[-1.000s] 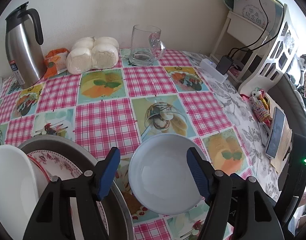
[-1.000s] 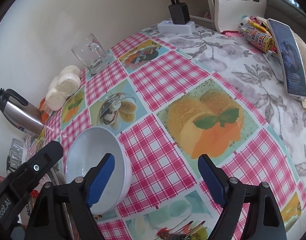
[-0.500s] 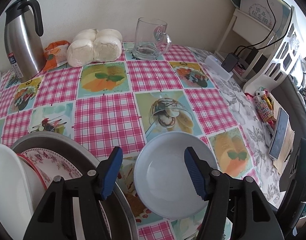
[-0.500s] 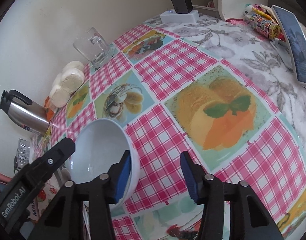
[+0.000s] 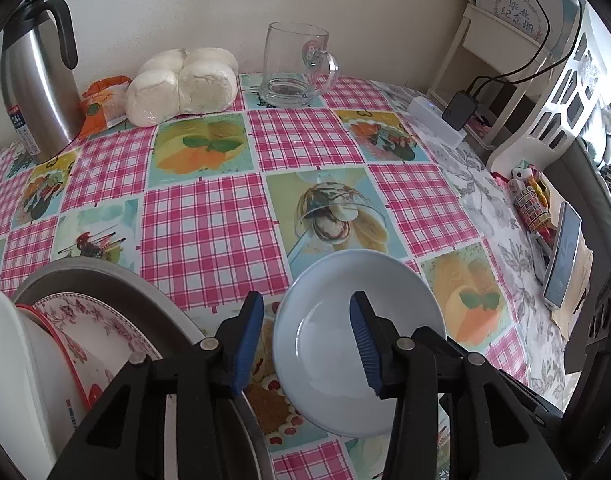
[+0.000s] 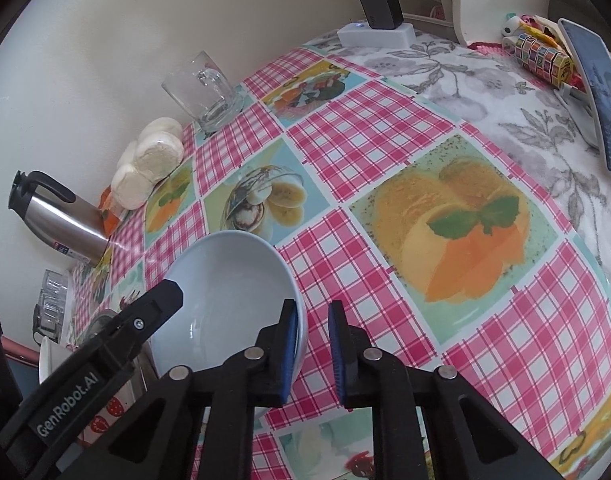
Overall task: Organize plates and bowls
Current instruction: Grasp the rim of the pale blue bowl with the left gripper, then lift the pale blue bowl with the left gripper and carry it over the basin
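A pale blue bowl sits on the checked tablecloth, also in the right wrist view. My left gripper is open, its jaws astride the bowl's left rim, one inside and one outside. My right gripper is partly closed, its jaws straddling the bowl's right rim with a gap still showing. A metal basin at lower left holds a floral plate and a white dish.
A steel thermos, a bag of white buns and a glass mug stand along the back wall. A power strip, a white shelf and a phone are at the right.
Both grippers have narrowed. The left one has moved in over the bowl's left rim and the right one has closed around its right rim. The bowl has stayed on the table.
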Demonstrator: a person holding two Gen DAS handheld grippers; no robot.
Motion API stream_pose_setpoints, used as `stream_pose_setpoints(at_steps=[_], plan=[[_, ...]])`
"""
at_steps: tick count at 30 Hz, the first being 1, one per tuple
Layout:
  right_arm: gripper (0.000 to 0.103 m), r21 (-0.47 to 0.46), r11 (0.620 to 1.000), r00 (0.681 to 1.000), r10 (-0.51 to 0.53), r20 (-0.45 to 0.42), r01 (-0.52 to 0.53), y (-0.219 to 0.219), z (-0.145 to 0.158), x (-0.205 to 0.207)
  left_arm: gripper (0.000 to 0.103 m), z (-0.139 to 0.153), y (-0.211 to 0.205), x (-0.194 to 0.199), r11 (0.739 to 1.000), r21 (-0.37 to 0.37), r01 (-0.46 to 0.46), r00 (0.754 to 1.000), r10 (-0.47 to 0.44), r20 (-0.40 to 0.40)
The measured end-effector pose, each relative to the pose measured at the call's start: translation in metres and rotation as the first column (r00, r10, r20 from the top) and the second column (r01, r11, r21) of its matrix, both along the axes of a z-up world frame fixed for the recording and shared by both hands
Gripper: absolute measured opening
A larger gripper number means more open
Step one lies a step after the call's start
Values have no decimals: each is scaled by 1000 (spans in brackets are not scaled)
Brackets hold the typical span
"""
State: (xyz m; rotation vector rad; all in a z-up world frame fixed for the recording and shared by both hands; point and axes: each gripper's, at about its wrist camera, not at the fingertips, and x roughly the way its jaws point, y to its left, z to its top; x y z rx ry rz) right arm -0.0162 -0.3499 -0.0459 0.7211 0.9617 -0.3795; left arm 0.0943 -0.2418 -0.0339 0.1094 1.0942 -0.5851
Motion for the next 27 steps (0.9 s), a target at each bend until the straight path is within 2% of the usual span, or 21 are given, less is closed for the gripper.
stream_pose_setpoints(at_steps=[5,10,27], plan=[[17,20,1000,1000,-2,-8,2,-1,-6,0,43,-5,-3,-2,1000,8,12,1000,-12,-12],[15,23,1000,1000,-11,-25,11,-3,-11,-1,33,-11,-6,-3,999,22,25,999,-25,-23],[14,28,1000,999,-9,-35,10,-3,-12,-1,18,-22,-8,-4,998,51,44,998,-42,-38]])
